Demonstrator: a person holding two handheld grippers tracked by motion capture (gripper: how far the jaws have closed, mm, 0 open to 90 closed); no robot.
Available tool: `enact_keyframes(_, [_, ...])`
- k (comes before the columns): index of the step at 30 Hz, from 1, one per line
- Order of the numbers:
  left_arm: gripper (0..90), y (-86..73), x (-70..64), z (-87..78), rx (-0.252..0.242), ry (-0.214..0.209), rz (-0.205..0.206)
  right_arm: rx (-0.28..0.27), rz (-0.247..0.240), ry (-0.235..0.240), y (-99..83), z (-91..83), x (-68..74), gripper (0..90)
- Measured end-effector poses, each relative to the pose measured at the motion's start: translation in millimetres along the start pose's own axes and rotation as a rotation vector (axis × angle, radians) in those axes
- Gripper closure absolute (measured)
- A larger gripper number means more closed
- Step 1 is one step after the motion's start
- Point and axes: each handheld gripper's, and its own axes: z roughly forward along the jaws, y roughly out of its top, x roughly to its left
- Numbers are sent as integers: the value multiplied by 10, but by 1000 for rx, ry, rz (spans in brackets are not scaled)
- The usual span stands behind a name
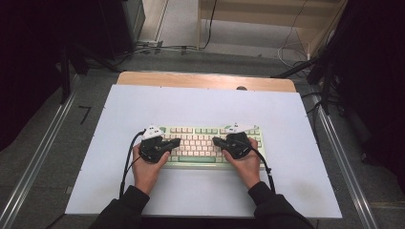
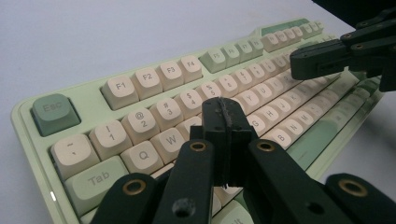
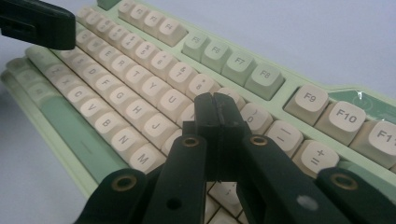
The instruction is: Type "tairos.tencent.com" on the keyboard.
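A pale green keyboard (image 1: 200, 143) with cream and green keys lies at the middle of the white mat. My left gripper (image 1: 175, 141) hovers over its left half, jaws pressed together with nothing between them; in the left gripper view its tips (image 2: 226, 112) sit above the keyboard (image 2: 154, 107) near the E and R keys. My right gripper (image 1: 216, 141) hangs over the right half, also shut and empty. In the right gripper view its tips (image 3: 217, 107) are above the keyboard (image 3: 140, 79) around the I and O keys. Each gripper's jaws point toward the other.
The white mat (image 1: 205, 102) covers a wooden table (image 1: 205, 80), with bare mat around the keyboard. Cables (image 1: 157, 46) and dark stands lie on the floor beyond the table. Metal rails (image 1: 33, 164) run along both sides.
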Motion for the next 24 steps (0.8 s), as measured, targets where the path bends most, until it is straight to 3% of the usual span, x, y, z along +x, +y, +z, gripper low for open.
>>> enact_keyframes(10, [900, 0, 11, -13, -2, 2, -1, -2, -19, 56, -21, -77, 103, 878])
enact_keyframes(24, [900, -4, 12, -7, 4, 1, 1, 27, -49, 82, -62, -12, 214, 878])
